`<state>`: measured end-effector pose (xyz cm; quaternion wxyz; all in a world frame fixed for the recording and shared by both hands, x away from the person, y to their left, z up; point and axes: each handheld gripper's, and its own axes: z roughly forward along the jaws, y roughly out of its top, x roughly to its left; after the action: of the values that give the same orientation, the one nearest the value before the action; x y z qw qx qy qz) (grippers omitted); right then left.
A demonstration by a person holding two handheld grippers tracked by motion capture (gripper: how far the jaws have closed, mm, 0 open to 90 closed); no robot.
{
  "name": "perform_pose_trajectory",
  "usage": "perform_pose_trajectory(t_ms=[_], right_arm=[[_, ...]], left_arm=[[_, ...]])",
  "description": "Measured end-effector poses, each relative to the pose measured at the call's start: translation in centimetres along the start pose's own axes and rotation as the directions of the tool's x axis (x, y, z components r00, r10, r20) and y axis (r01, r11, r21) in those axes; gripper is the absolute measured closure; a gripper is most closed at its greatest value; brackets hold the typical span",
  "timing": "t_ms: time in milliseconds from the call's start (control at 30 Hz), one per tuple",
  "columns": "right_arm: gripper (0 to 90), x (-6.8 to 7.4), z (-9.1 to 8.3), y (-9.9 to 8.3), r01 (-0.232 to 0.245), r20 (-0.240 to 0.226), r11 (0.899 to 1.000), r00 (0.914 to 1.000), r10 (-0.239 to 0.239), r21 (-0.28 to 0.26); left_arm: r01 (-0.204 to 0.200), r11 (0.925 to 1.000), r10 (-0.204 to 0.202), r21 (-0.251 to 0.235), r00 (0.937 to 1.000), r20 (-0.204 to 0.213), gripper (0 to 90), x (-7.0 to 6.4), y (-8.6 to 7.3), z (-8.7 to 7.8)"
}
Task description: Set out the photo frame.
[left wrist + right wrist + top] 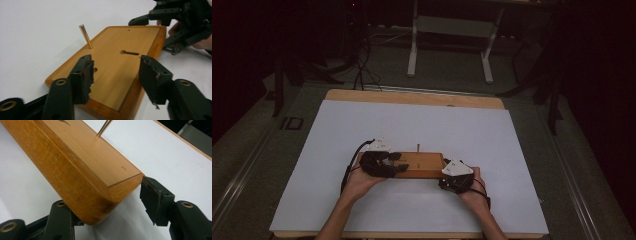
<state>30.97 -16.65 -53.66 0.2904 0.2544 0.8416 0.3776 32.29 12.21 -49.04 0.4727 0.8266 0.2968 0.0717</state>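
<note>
A: Left hand-held gripper (115, 75)?
B: Spread wide over the near end of the wooden board (117, 62). One jaw resting on the board's top face close to a small hole, the other standing off past the opposite long edge. Nothing clamped.

A: Right hand-held gripper (105, 207)?
B: Also spread wide, set about a corner of the board at its other end. One jaw tucked beneath the rounded edge, contact not clear; the other just beside the corner with a sliver of white between. No firm grip to be seen.

A: Same in the high view?
B: Confirmed. Left hand-held gripper (387, 164) at the board's left end, right hand-held gripper (455, 176) at its right front corner, a hand behind each.

A: Board itself?
B: Lying flat on the white sheet (422, 125) covering the bench (412, 97), nearer the person's side than the far edge. Brass pin (85, 36) upright near one long edge, slightly tilted in the left gripper view. Keyhole slot (129, 52) cut in the top face, towards the middle.

A: Beyond the bench?
B: White metal frame (451, 37) on the floor, well apart, in dim light.
</note>
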Motion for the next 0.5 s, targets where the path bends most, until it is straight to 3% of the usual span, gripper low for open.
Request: perform_pose_trajectory(t_ms=[367,500], right_arm=[[43.3,0.0,0.0,0.0,0.005,-0.001,1.0,1.0,-0.005,0.003],[43.4,0.0,0.0,0.0,0.006,-0.002,1.0,1.0,-0.006,0.004]], left_arm=[[-0.065,0.9979,0.065,0.008,0.9955,-0.069,23.1,-1.2,-1.4,-0.8],[-0.063,0.9974,0.066,0.034,0.9952,-0.073,18.0,-1.2,-1.8,-0.5]])
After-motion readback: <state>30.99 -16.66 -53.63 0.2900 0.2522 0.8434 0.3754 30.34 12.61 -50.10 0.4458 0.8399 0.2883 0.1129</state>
